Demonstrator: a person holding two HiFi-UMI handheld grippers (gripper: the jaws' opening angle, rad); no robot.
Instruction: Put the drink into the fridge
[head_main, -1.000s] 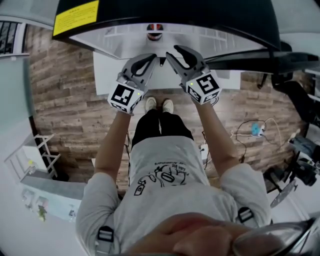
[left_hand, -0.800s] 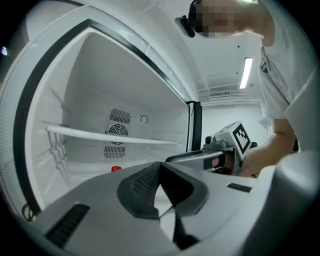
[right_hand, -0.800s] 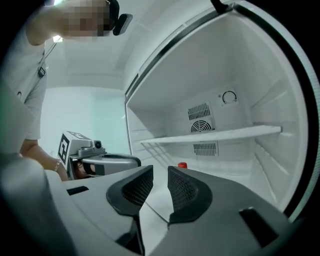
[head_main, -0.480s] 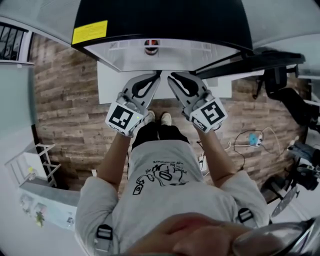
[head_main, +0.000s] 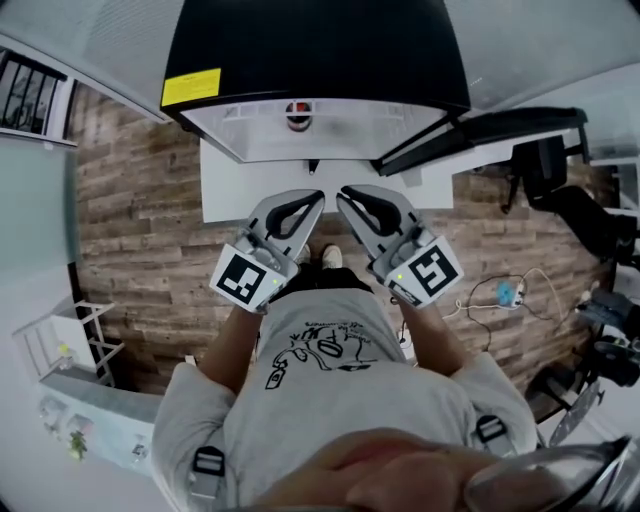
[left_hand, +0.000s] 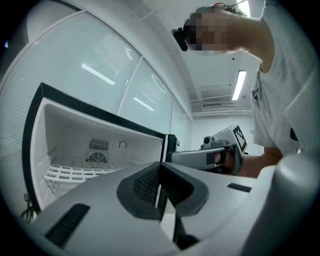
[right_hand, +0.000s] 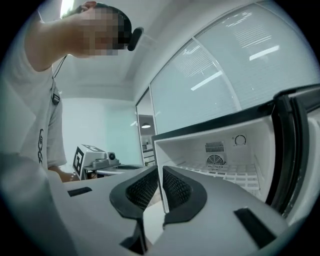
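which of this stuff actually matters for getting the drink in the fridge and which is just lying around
Part of the job:
- drink, already standing inside the fridge
- door, open
- left claw and right claw, both shut and empty

Just lying about:
- white rack
- cables
- black chair

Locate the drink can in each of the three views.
Head view: drink can at top centre, inside the open fridge.
Left gripper view: not in it.
Right gripper view: not in it.
Shared landmark: the fridge's white interior, with its wire shelf in both gripper views.
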